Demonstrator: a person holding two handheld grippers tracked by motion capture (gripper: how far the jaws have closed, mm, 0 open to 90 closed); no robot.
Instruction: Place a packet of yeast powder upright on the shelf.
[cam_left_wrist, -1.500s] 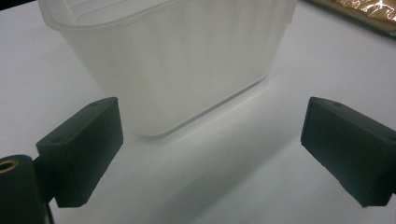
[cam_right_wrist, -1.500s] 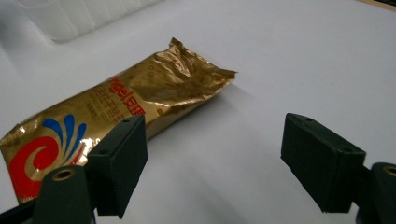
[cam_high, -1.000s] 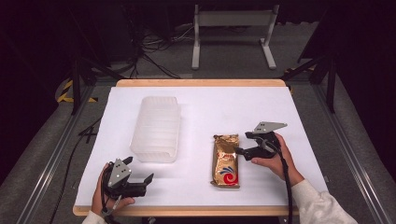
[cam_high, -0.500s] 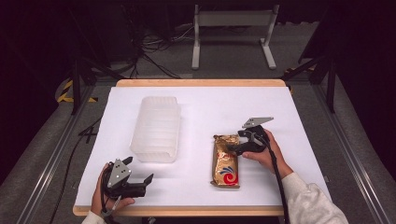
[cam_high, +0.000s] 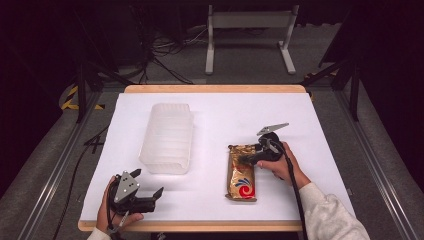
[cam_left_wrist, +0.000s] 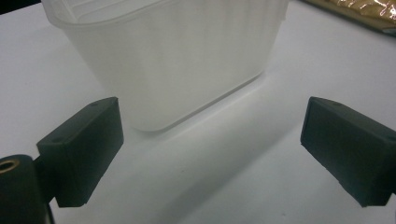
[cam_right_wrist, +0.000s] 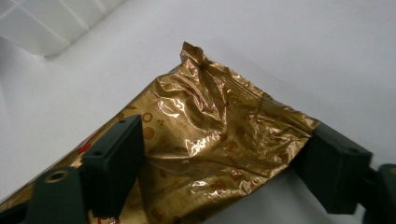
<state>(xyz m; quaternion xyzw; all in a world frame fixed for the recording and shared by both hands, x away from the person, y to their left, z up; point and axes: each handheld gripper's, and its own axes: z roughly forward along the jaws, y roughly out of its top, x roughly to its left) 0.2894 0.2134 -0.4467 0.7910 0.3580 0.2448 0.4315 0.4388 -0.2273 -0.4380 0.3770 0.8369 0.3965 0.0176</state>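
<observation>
Over the last second I've brought my right gripper (cam_high: 248, 156) in from the right edge of the gold snack packet (cam_high: 242, 172) and down onto its far end; its fingers (cam_right_wrist: 114, 154) now stand open astride the crimped foil, so I judge a pinch comes next. My left gripper (cam_high: 150, 196) hasn't moved, fingers (cam_left_wrist: 81, 147) open near the counter's (cam_high: 225, 115) front-left corner, facing the translucent plastic container (cam_high: 167, 137). White counter, dark room, cables on the floor (cam_high: 170, 50).
</observation>
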